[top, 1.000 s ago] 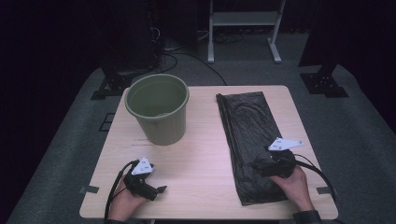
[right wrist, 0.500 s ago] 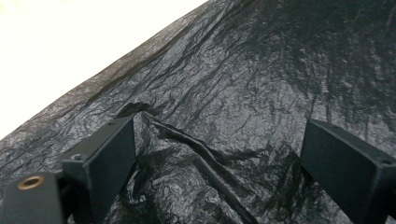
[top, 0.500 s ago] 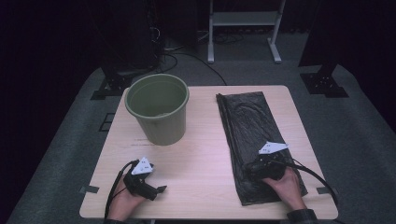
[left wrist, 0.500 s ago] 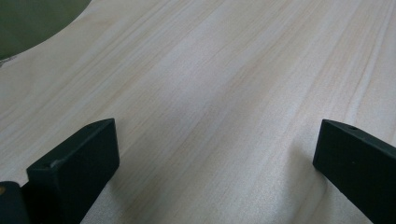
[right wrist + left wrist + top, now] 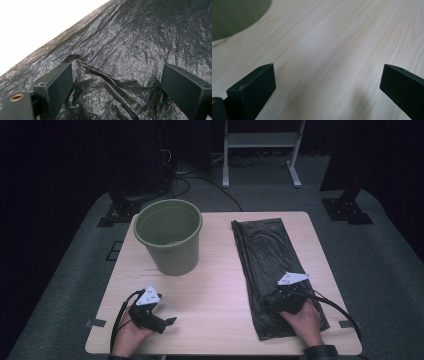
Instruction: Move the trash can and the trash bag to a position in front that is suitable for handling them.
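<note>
Wooden table [image 5: 215,290] bears black bag [image 5: 272,255], long axis running near-to-far.

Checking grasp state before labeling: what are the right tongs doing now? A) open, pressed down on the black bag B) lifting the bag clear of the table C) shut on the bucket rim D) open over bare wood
A: in the right gripper view the right tongs stand wide open with the crinkled black bag puckered between the jaws, flat on the table.
</note>
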A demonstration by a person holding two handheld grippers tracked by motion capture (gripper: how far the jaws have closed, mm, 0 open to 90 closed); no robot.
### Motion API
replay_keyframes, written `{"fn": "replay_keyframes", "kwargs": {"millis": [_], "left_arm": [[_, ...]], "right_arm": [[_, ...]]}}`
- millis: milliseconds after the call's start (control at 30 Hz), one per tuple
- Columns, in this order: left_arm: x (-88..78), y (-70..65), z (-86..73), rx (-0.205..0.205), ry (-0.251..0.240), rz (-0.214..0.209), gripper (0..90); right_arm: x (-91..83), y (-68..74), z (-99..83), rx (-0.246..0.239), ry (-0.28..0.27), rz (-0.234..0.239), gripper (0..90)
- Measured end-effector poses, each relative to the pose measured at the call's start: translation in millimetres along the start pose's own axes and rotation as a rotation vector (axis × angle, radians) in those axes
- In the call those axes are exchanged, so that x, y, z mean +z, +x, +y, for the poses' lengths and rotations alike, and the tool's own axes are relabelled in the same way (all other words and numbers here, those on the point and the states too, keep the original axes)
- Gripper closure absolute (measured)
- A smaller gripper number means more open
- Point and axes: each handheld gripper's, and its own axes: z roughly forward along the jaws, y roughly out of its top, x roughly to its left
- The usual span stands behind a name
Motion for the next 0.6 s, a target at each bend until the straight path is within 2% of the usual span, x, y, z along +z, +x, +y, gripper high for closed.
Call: {"fn": "replay_keyframes", "kwargs": {"millis": [67,233,433,600], "left_arm": [[-2.3,1.3,1.5,-0.011,-0.005,0.002,0.0],[-20.5,4.5,13.9,-0.033,-0.029,0.01,0.0],[-32.8,9.5,27.3,-0.032,-0.021,0.006,0.0],[-50.9,14.7,46.2,-0.033,-0.055,0.004,0.0]], "right_arm": [[0.0,0.0,0.0,0.001,0.0,0.0,9.3],[-0.1,0.0,0.0,0.0,0.0,0.001,9.6],[-0.1,0.0,0.0,0.0,0.0,0.001,9.6],[-0.1,0.0,0.0,0.001,0.0,0.001,9.7]]}}
